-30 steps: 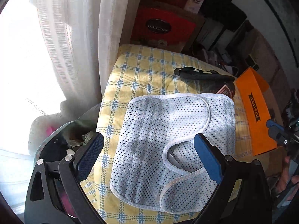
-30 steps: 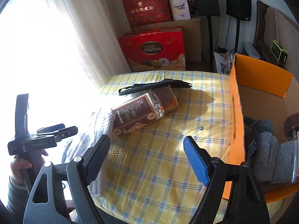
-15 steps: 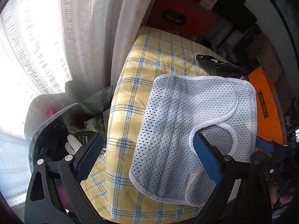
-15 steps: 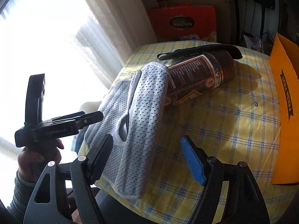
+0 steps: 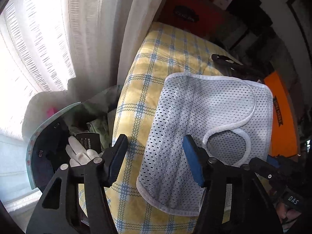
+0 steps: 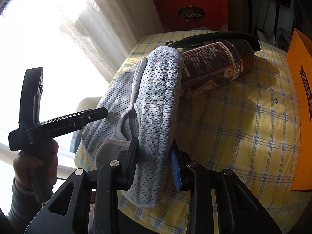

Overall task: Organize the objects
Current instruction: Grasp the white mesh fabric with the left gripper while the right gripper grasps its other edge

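Mesh cloth (image 5: 210, 120), pale grey-blue with white binding, lies folded on the yellow checked counter (image 5: 156, 58), its near edge hanging over the counter's 6 o'clock side. In the right wrist view the right tongs (image 6: 154, 163) are closing with a rolled fold of the cloth (image 6: 156, 107) between the pads: the black pad on the left and the blue pad on the right both press into the fabric. In the left wrist view the left tongs (image 5: 156, 159) are closing too; the cloth's left edge lies between the jaws, the blue pad touching it from the right, while the black pad stands apart over bare counter. A brown jar (image 6: 218, 64) lies on its side at 12 o'clock from the cloth, its base tucked under the fabric, with a black strap (image 6: 214, 38) just behind it. An orange box (image 6: 302, 97) stands at 3 o'clock. A hand (image 6: 35, 165) holds the left tool at 9 o'clock in the right view
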The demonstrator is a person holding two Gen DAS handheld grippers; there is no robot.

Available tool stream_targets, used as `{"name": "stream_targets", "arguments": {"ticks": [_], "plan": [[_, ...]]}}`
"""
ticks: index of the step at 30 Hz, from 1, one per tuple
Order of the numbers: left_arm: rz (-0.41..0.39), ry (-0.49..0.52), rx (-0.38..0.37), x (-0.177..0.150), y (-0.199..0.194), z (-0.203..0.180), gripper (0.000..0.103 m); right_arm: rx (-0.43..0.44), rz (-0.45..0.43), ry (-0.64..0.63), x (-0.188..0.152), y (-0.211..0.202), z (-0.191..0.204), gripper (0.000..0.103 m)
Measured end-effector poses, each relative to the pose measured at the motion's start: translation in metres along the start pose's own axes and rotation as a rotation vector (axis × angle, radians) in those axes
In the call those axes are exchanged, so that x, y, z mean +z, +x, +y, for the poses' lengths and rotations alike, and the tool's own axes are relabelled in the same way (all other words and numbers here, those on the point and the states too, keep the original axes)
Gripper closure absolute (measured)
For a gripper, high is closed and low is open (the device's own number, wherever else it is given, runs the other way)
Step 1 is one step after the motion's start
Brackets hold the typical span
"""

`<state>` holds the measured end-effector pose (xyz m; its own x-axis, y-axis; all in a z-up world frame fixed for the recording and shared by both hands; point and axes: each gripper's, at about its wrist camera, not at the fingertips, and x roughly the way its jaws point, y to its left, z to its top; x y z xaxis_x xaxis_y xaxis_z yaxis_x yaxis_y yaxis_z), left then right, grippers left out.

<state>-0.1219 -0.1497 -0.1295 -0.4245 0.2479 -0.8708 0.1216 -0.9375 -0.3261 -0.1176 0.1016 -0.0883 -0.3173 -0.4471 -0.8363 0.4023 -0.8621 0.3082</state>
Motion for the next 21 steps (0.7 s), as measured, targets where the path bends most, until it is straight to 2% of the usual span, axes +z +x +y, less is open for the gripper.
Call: {"name": "stream_targets", "arguments": {"ticks": [1, 4, 6, 7, 8, 9, 11, 14, 21], "plan": [[0.002, -0.008, -0.010, 0.001, 0.000, 0.001, 0.048, 0.003, 0.003, 0.003, 0.000, 0.001, 0.000, 0.068], [0.010, -0.037, -0.029, 0.003, 0.001, 0.005, 0.047, 0.006, 0.017, 0.015, 0.001, 0.009, -0.001, 0.067], [0.011, -0.035, -0.025, 0.003, 0.002, 0.004, 0.047, 0.004, 0.023, 0.016, 0.000, 0.012, 0.000, 0.073], [0.006, -0.027, -0.013, 0.002, 0.001, 0.002, 0.051, 0.005, 0.019, 0.014, -0.001, 0.012, 0.001, 0.076], [-0.007, -0.015, -0.011, 0.002, -0.001, 0.001, 0.059, 0.006, 0.014, 0.008, -0.001, 0.012, 0.002, 0.077], [-0.010, -0.010, -0.020, 0.002, -0.002, 0.000, 0.085, 0.008, 0.011, 0.002, -0.001, 0.011, 0.004, 0.079], [-0.016, -0.017, 0.010, 0.002, -0.005, -0.001, 0.089, 0.016, 0.007, -0.006, -0.001, 0.009, 0.007, 0.080], [-0.029, -0.005, 0.017, 0.002, -0.010, -0.004, 0.094, 0.027, -0.001, -0.014, 0.000, 0.004, 0.011, 0.082], [-0.083, 0.036, -0.045, 0.004, -0.043, -0.024, 0.099, 0.054, -0.031, -0.038, 0.005, -0.014, 0.024, 0.084]]}}
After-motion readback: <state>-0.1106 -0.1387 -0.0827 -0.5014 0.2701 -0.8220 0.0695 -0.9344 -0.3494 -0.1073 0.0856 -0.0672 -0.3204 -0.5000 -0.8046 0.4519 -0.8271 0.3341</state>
